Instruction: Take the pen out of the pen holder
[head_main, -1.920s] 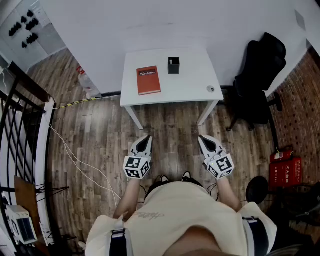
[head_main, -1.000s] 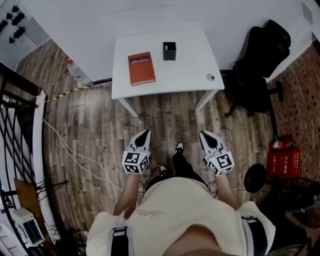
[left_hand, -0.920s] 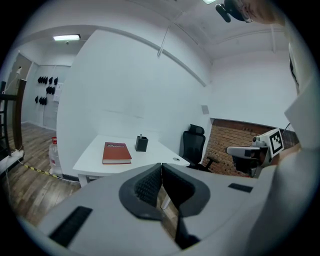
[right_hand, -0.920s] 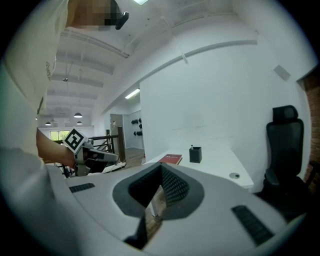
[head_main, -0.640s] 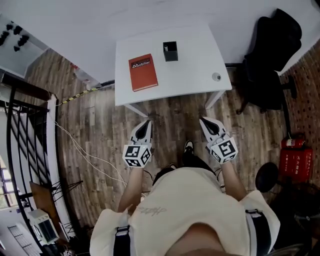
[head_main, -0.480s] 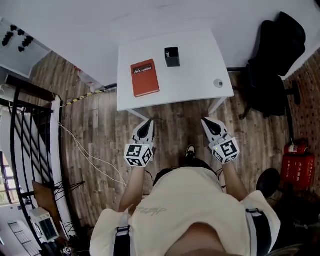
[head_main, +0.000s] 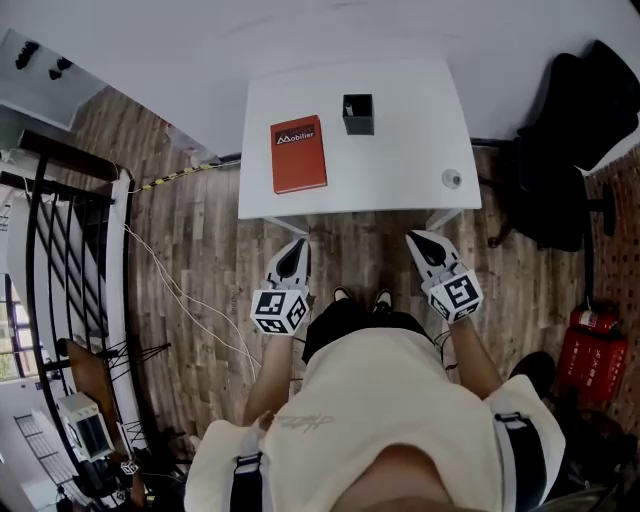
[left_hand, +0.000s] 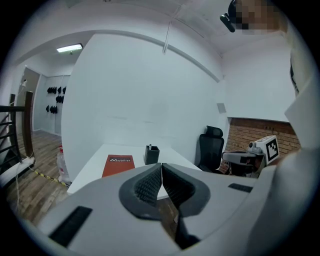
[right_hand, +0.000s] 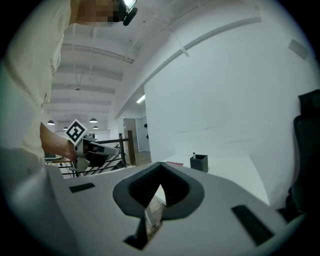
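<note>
A black square pen holder stands near the far middle of the white table. In the left gripper view the pen holder shows a pen tip poking just above its rim. The right gripper view shows the holder and the pen tip too. My left gripper and right gripper hang side by side just short of the table's front edge, well apart from the holder. Both are shut and empty: left gripper, right gripper.
A red book lies on the table to the left of the holder, and a small round object sits near its right front corner. A black office chair stands to the right, a red fire extinguisher lower right, and railings to the left.
The person has walked up to the table. Both shut grippers have moved forward and now sit just before its front edge. Nothing on the table has moved.
</note>
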